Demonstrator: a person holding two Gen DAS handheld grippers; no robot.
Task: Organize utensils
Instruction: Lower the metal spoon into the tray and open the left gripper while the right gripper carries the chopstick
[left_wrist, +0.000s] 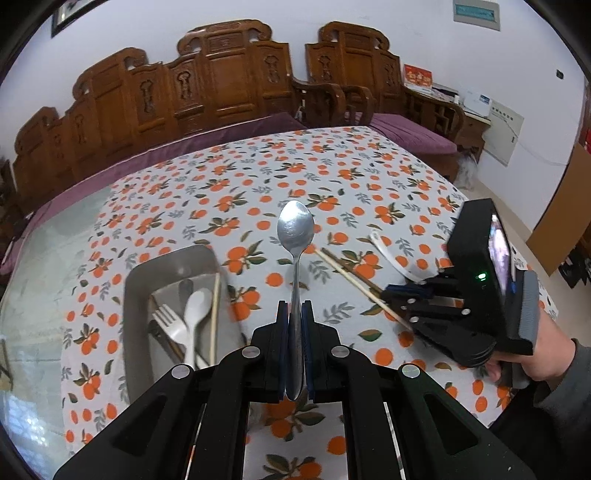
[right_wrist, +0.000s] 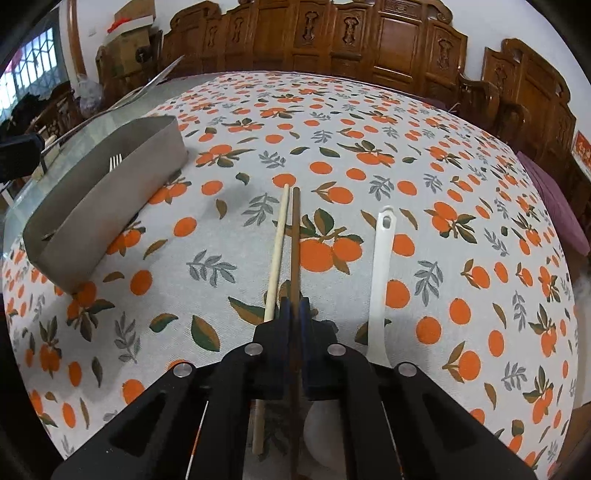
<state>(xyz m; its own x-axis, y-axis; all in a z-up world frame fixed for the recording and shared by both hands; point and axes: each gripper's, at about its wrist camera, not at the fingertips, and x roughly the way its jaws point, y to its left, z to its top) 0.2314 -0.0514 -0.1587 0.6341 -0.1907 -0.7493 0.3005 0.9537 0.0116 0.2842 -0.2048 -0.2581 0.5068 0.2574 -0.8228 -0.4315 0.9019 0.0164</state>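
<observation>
My left gripper (left_wrist: 294, 314) is shut on a metal spoon (left_wrist: 295, 230), held above the tablecloth with its bowl pointing away. A grey metal tray (left_wrist: 138, 280) sits to its left, holding a fork (left_wrist: 168, 321), a white spoon (left_wrist: 197, 306) and a light chopstick (left_wrist: 215, 317). My right gripper (right_wrist: 294, 310) is shut on a dark brown chopstick (right_wrist: 295, 236) low over the table; it also shows in the left wrist view (left_wrist: 402, 293). A light chopstick (right_wrist: 277, 251) lies just left of it and a white plastic spoon (right_wrist: 380, 277) to its right.
The table has a white cloth with orange fruit print (right_wrist: 443, 221). The tray (right_wrist: 110, 192) stands at the left in the right wrist view, a fork's tines showing above its wall. Carved wooden benches (left_wrist: 221, 81) with purple cushions stand behind the table.
</observation>
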